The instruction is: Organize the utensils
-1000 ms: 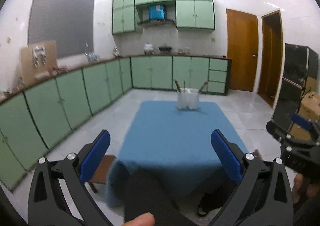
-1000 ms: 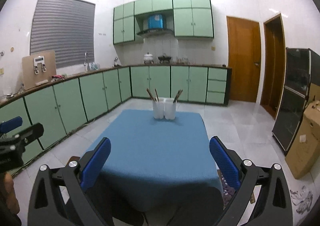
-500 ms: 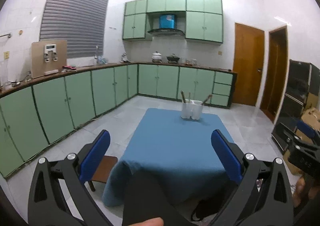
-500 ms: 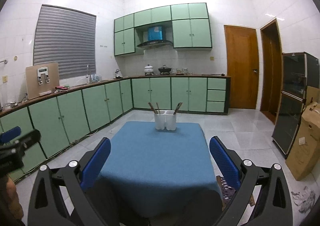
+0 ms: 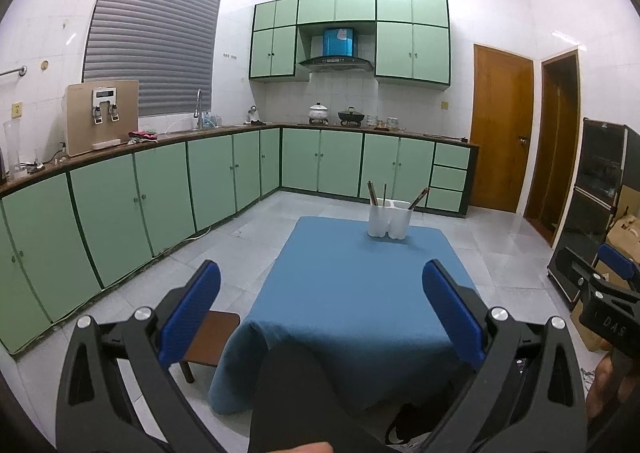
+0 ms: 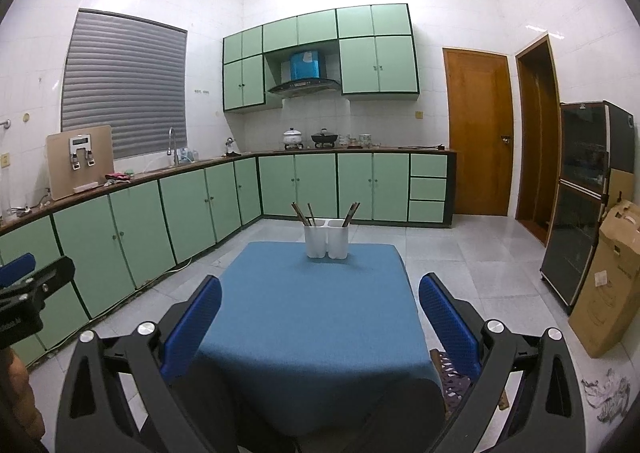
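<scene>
The left gripper (image 5: 321, 295) has its blue-padded fingers (image 5: 191, 309) spread wide with nothing between them; the right gripper (image 6: 320, 301) is likewise spread wide and holds nothing. Both are raised above the near end of the table (image 6: 312, 317), which is covered by a blue cloth; the white utensil holder (image 6: 326, 237) stands at the far end, well apart from either pair of fingers. In the right wrist view the holder sits almost centred between the fingers, far beyond their tips; in the left wrist view it (image 5: 389, 223) lies right of centre, nearer the line of the right-hand finger. The holder has two compartments side by side; brown-handled utensils (image 6: 304, 213) lean out of the left one toward the left, and another few (image 6: 351, 213) lean out of the right one toward the right; what kind they are cannot be told. A brown stool (image 5: 210, 337) stands on the floor just beside the table's near left corner; a cardboard box (image 6: 604, 277) leans by the dark cabinet (image 6: 576, 189) at the right.
</scene>
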Action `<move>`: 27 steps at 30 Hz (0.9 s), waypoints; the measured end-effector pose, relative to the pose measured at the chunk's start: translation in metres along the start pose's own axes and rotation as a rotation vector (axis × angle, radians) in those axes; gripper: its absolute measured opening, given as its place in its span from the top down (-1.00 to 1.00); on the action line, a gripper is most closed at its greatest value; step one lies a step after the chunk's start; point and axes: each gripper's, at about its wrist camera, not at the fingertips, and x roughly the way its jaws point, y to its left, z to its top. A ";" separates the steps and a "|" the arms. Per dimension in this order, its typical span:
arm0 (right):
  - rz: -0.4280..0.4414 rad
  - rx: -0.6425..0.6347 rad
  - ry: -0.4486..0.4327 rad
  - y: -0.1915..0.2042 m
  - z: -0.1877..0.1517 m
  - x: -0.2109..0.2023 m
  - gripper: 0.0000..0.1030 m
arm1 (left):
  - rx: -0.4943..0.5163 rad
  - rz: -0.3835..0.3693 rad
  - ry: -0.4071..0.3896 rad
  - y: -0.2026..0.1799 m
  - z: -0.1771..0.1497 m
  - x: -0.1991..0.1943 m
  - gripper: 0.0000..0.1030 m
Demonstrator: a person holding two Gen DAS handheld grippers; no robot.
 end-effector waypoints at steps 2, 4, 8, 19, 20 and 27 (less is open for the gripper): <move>-0.001 0.000 0.000 0.001 -0.001 0.000 -0.88 | 0.003 0.001 0.000 -0.001 -0.001 0.000 -0.90; -0.004 0.000 0.001 0.001 0.000 0.000 -0.88 | 0.006 0.000 0.000 -0.001 -0.001 -0.001 -0.90; -0.010 0.005 -0.002 -0.001 -0.001 -0.002 -0.88 | 0.012 -0.008 -0.001 -0.001 -0.002 -0.001 -0.90; -0.011 0.009 -0.010 -0.001 -0.004 -0.008 -0.88 | 0.007 -0.004 -0.012 0.001 -0.004 -0.004 -0.90; -0.011 0.009 -0.010 -0.001 -0.004 -0.008 -0.88 | 0.006 -0.004 -0.011 0.001 -0.003 -0.004 -0.90; -0.012 0.010 -0.009 -0.001 -0.004 -0.007 -0.88 | 0.007 -0.004 -0.004 0.002 -0.002 -0.002 -0.90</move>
